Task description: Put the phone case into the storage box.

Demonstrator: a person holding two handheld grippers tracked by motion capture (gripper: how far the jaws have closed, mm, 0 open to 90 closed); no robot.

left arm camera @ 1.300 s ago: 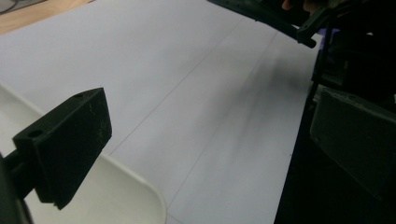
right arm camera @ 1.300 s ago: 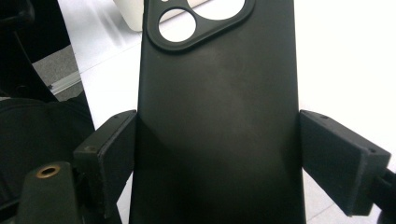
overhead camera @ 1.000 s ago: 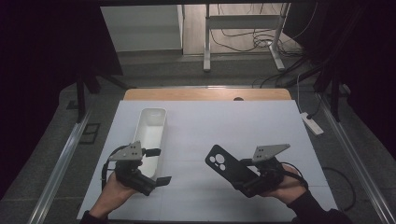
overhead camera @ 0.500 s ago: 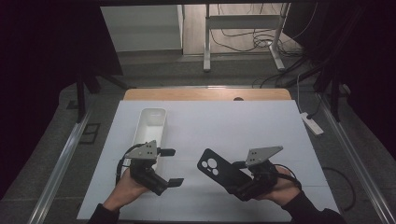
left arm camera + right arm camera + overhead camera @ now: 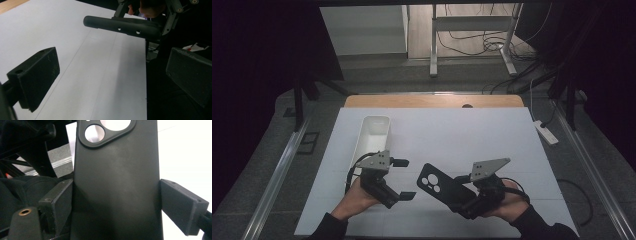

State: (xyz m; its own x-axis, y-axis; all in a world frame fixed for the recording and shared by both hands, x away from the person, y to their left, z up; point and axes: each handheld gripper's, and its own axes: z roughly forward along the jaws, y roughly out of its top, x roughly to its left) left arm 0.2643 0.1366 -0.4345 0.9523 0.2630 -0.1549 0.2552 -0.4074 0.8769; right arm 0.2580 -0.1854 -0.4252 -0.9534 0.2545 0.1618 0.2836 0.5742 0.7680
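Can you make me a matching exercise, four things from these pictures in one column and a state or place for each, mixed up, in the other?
Things:
1. phone case
2. white tray
3. left tongs
4. right tongs

States or places:
A. open, holding nothing
B. standing on the table at the far left, nothing in it
C. shut on the black item
D. black, camera holes up, held above the table

Pairs: 1-D, 2-B, 3-A, 4-C

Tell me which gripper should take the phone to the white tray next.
Probably right. The right gripper is shut on the phone; the left gripper is open with nothing between its jaws, though nearer the white tray.
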